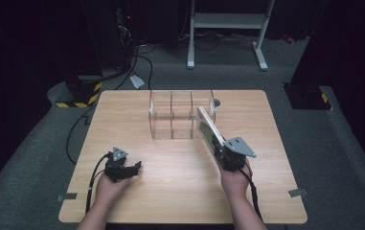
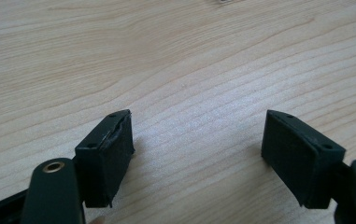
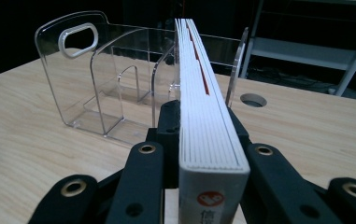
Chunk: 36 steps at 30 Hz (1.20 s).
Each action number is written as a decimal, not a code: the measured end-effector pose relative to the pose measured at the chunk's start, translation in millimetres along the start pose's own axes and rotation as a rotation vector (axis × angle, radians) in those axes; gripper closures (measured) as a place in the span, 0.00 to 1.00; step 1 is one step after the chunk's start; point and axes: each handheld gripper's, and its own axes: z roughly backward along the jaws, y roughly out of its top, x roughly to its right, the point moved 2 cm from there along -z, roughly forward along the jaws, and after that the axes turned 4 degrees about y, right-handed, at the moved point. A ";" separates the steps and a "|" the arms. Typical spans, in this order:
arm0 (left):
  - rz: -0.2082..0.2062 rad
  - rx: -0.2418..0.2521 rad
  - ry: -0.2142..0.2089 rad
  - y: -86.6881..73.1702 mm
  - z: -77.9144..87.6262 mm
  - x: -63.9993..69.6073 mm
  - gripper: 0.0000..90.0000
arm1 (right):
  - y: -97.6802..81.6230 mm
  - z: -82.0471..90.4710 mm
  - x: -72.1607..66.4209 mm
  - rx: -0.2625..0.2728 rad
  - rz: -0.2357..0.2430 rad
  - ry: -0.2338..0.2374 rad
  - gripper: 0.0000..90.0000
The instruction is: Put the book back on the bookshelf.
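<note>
- We are pinching a book (image 1: 208, 128) in our right gripper (image 1: 221, 152), its jaws pressing on both covers; in the right gripper view the page edges (image 3: 203, 116) are facing up and running straight away from the jaws.
- The book is sticking out ahead of the gripper, tilted, with its far end reaching the right-hand end of a clear plastic rack (image 1: 180, 115); whether it is touching the rack we cannot tell.
- Seen along the right gripper, the rack (image 3: 101, 84) is standing ahead and mostly to the left of the book, its dividers upright and its compartments holding nothing; an end wall with an oval handle cut-out (image 3: 76, 34) is rising at the far left.
- Just right of the book, beyond the jaws, a round hole (image 3: 253, 99) is showing in the wooden table (image 1: 170, 191).
- We are holding our left gripper (image 1: 133, 168) low over the table, well apart from the book and rack, with its jaws spread wide and nothing between them; in the left gripper view bare wood grain (image 2: 189, 70) is lying under and ahead of the two pads (image 2: 115, 149).
- A cable (image 1: 93, 182) is trailing back from the left gripper toward us.
</note>
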 end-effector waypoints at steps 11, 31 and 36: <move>0.003 0.000 -0.001 -0.1 0.0 0.1 0.28 | 11.4 -38.4 -2.7 -0.009 -0.004 -0.054 0.84; 0.000 -0.001 -0.001 -0.3 0.3 0.1 0.28 | 18.8 -86.6 -2.0 -0.041 0.020 -0.116 0.84; -0.004 -0.002 -0.001 -0.3 0.6 0.1 0.28 | 18.8 -92.3 -2.2 -0.039 0.011 -0.121 0.84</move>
